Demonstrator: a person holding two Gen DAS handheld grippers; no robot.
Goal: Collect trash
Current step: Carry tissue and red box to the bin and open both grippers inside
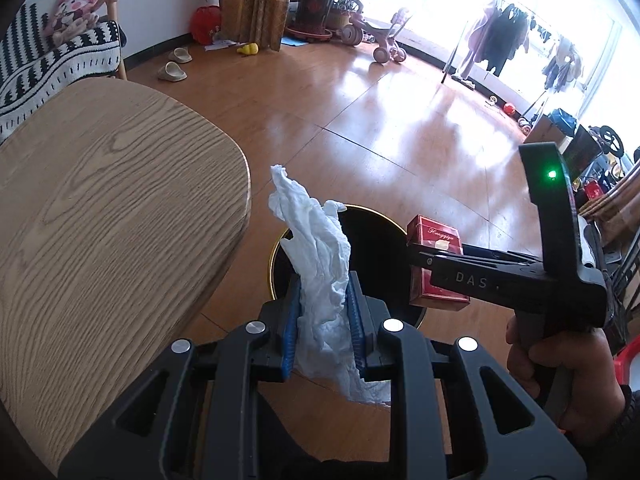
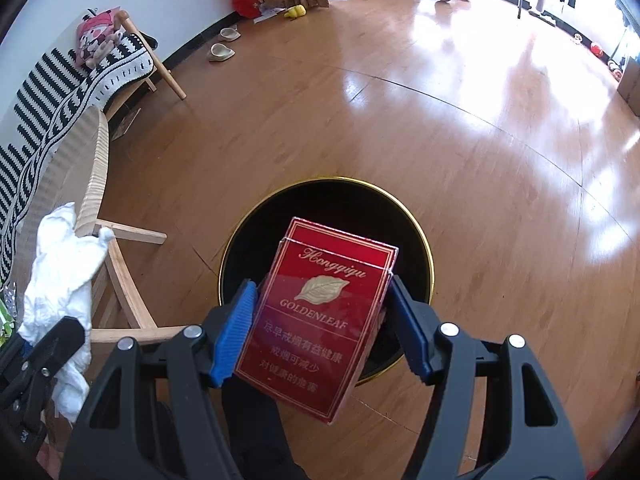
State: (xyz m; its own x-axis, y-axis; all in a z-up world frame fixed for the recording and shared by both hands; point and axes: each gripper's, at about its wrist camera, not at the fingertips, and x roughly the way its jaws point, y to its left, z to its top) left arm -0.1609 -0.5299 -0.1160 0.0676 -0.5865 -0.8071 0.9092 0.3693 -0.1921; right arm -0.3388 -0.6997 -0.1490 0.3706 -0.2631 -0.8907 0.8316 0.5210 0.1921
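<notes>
blue ribbed pads [image 1: 357,312] of the left gripper [image 1: 325,316] stand nearly closed, pinching a crumpled white tissue [image 1: 320,276] that sticks up past the fingertips and hangs out below them. just beyond it sits a round black trash bin [image 1: 372,248] with a gold rim, on the wood floor [image 1: 360,120] beside the rounded edge of a light wooden table [image 1: 112,216]. to the right, a hand [image 1: 560,368] grips the handle of the right gripper, which carries a red cigarette pack [image 1: 436,268] over the bin's right rim.

from the right wrist, the right gripper [image 2: 322,320] has its jaws set wide, the blue pads [image 2: 236,332] pressing both long sides of the red cigarette pack [image 2: 320,312], printed "goldenleaf" with a gold leaf. the pack is held directly above the bin's dark opening [image 2: 256,232]. at the left edge the tissue [image 2: 64,276] shows in the other gripper, in front of a wooden chair [image 2: 120,264]. slippers [image 2: 220,52] lie farther off near the wall.
</notes>
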